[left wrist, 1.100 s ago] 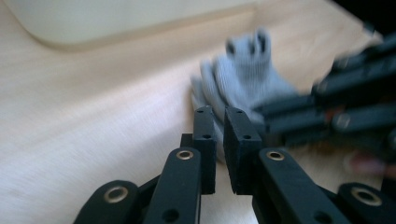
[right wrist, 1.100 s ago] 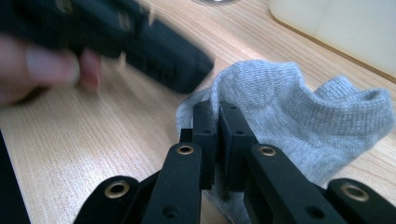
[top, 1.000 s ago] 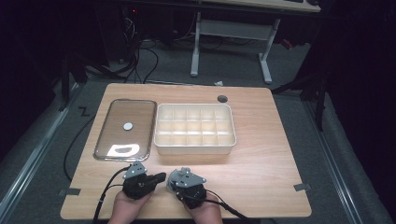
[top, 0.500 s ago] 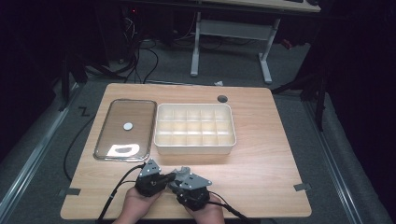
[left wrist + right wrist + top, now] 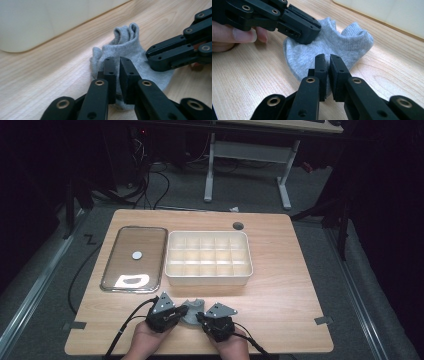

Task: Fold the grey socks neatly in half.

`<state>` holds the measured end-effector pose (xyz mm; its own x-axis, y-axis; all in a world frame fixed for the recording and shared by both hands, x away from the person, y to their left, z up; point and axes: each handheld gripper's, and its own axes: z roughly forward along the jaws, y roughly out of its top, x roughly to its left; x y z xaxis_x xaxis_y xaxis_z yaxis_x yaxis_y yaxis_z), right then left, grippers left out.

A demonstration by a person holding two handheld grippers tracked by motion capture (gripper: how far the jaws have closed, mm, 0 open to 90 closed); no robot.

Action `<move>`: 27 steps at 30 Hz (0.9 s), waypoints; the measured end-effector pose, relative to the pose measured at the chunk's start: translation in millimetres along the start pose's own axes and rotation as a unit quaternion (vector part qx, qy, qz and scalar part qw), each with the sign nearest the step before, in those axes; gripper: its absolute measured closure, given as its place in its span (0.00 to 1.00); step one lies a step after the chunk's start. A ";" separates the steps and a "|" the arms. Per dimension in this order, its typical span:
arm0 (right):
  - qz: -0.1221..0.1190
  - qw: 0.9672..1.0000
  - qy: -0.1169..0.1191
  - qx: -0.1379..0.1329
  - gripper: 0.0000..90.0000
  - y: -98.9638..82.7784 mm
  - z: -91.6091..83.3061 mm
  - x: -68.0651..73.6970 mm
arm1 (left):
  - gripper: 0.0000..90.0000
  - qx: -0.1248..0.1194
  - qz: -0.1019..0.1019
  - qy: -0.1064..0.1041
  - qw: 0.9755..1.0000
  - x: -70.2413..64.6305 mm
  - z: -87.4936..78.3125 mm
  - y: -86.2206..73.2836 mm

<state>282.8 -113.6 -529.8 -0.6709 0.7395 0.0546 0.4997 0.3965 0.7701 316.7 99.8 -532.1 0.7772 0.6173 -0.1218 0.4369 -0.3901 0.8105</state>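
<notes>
Light falls from above onto the wooden table [image 5: 280,290], leaving the surrounding floor nearly black. A white glare patch sits on the clear lid [image 5: 131,280]. Both gripper views are bright, with blurred backgrounds.

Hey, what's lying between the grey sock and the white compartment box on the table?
Nothing: in the high view a bare strip of wooden table separates the grey sock from the white compartment box. The left gripper view shows the same bare wood.

Sock [image 5: 130,52] — grey knit, matt; table [image 5: 280,290] seemingly wood.
</notes>
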 end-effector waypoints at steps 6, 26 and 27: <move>0.000 1.000 0.000 0.001 0.95 0.2 0.5 -0.4 | 0.84 0.003 0.043 0.024 0.999 -10.4 -3.6 -1.5; 0.065 0.998 -0.026 -0.001 0.73 8.0 -15.6 -0.9 | 0.80 0.005 0.037 0.020 0.999 -8.5 -2.0 -3.6; 0.071 0.997 -0.028 0.002 0.72 8.1 -14.8 -0.9 | 0.80 0.006 0.037 0.019 0.999 -8.2 -2.1 -3.5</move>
<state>279.4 -119.1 -514.2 -0.5617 0.8175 0.1273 0.5903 0.2883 0.7540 307.9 97.5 -532.7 0.7895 0.6124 -0.0405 0.3849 -0.4426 0.8099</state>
